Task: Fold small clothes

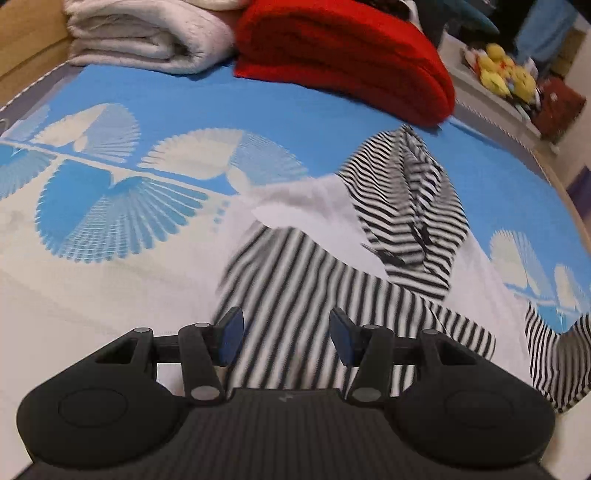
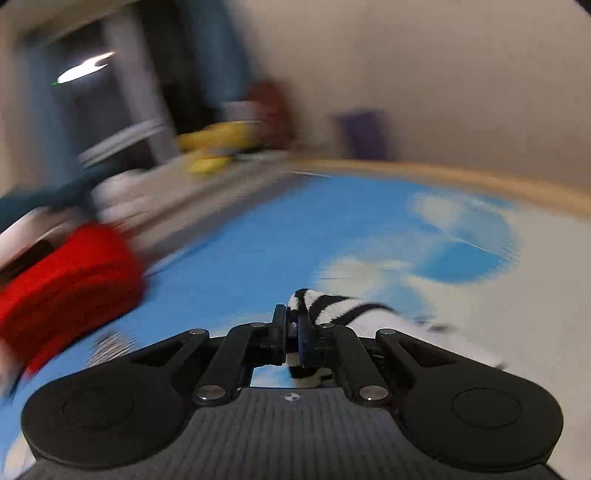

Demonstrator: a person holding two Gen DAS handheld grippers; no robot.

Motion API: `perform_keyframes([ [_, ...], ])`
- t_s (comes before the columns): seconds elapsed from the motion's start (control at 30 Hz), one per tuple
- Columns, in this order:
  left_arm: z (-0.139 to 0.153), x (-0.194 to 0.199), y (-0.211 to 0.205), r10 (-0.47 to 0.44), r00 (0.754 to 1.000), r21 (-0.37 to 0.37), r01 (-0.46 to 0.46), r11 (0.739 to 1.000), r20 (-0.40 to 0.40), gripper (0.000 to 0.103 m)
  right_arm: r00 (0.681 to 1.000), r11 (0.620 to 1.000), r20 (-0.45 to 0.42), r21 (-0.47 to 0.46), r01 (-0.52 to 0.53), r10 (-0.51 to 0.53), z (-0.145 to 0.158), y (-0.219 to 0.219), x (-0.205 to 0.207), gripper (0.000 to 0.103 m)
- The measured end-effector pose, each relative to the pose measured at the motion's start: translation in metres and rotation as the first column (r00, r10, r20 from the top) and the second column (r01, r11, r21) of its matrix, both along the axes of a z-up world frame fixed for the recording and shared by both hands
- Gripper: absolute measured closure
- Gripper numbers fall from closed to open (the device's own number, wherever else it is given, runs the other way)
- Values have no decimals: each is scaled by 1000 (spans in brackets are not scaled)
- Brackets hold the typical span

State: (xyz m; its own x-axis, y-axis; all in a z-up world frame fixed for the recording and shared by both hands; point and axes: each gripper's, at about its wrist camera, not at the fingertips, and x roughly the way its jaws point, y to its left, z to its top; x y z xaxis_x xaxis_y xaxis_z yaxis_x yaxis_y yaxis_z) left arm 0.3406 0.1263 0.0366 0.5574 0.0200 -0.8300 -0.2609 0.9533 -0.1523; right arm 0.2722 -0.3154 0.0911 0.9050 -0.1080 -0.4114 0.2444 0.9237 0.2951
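A black-and-white striped garment (image 1: pixel 332 273) lies crumpled on the blue-and-white patterned bed sheet (image 1: pixel 155 206), with one part lifted up at the right. My left gripper (image 1: pixel 286 334) is open, its jaws apart just above the near part of the garment. My right gripper (image 2: pixel 291 334) is shut on a fold of the striped garment (image 2: pixel 332 306) and holds it above the sheet (image 2: pixel 332 229). The right wrist view is blurred by motion.
A folded red blanket (image 1: pixel 351 59) and a folded white blanket (image 1: pixel 147 33) lie at the far end of the bed. The red blanket also shows in the right wrist view (image 2: pixel 66 273). Yellow plush toys (image 1: pixel 506 70) sit on a shelf beyond the bed's wooden edge (image 2: pixel 461 177).
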Motion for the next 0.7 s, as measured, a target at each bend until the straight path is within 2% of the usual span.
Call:
perform_keyframes([
  [0.03,2,-2,6,9,1000,-5,-9,1000,5,46,986,985,-5,-30,-168,168,3,40,1,96],
  [0.07,4,-3,12,18,1000,-8,-18,1000,9,46,949,948,-31,-41,-316,315,2,76,3,93],
  [0.13,6,-5,23,38,999,-14,-38,999,12,46,838,839,-94,-42,-543,538,-11,149,-1,89],
  [0.2,7,-8,30,49,999,-29,-48,998,11,46,728,736,-172,-27,-676,663,-33,195,-6,68],
  [0.23,7,-8,33,49,999,-39,-49,998,7,46,696,712,-230,-19,-702,680,-46,213,-9,66],
  [0.3,4,-9,38,50,999,-68,-50,996,-3,46,657,684,-287,-7,-729,697,-59,227,-12,66],
  [0.33,2,-9,39,52,999,-82,-53,995,-8,46,655,688,-300,6,-726,694,-62,226,-10,66],
  [0.4,-2,-7,40,54,998,-103,-56,993,-19,46,672,714,-301,45,-698,676,-65,214,-3,61],
  [0.47,-9,-3,37,50,998,-140,-54,989,-34,46,701,756,-326,71,-651,634,-71,196,4,60],
  [0.53,-18,1,32,43,998,-175,-51,983,-51,46,738,817,-383,85,-570,555,-81,180,16,60],
  [0.7,-45,8,22,56,992,-215,-80,973,-117,46,767,904,-497,91,-418,405,-105,137,36,60],
])
